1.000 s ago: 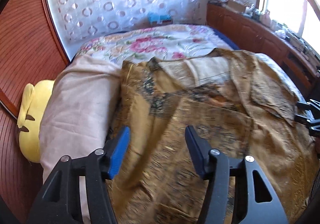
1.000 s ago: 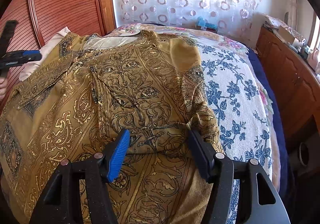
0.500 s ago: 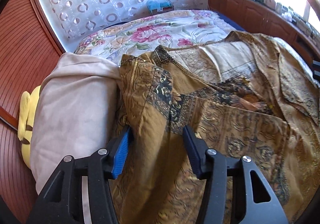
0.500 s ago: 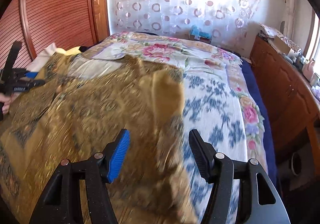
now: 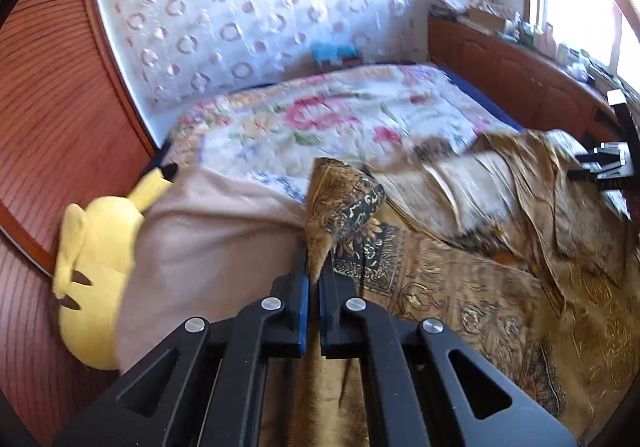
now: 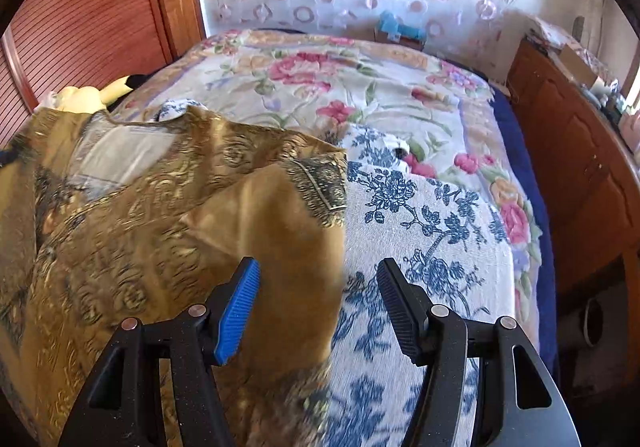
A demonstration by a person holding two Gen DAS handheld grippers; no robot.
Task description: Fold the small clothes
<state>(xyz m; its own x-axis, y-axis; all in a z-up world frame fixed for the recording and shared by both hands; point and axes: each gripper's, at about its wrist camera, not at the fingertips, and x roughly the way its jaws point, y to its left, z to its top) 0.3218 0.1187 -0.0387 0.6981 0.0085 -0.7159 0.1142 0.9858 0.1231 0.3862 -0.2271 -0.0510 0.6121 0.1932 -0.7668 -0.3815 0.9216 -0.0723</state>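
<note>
The left tool (image 5: 316,271) pinches the gold garment's (image 5: 460,287) sleeve cuff (image 5: 348,203) beside a pink pillow (image 5: 200,247).

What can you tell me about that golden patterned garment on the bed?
The golden patterned garment is a thin, slightly shiny top, ochre with dark and gold scrollwork and a pale inner lining at the neck. It lies spread and rumpled over the floral bedspread, against a beige pillow. The left gripper is shut on a fold of one sleeve, lifting it; the right gripper is open over the other sleeve's edge.
</note>
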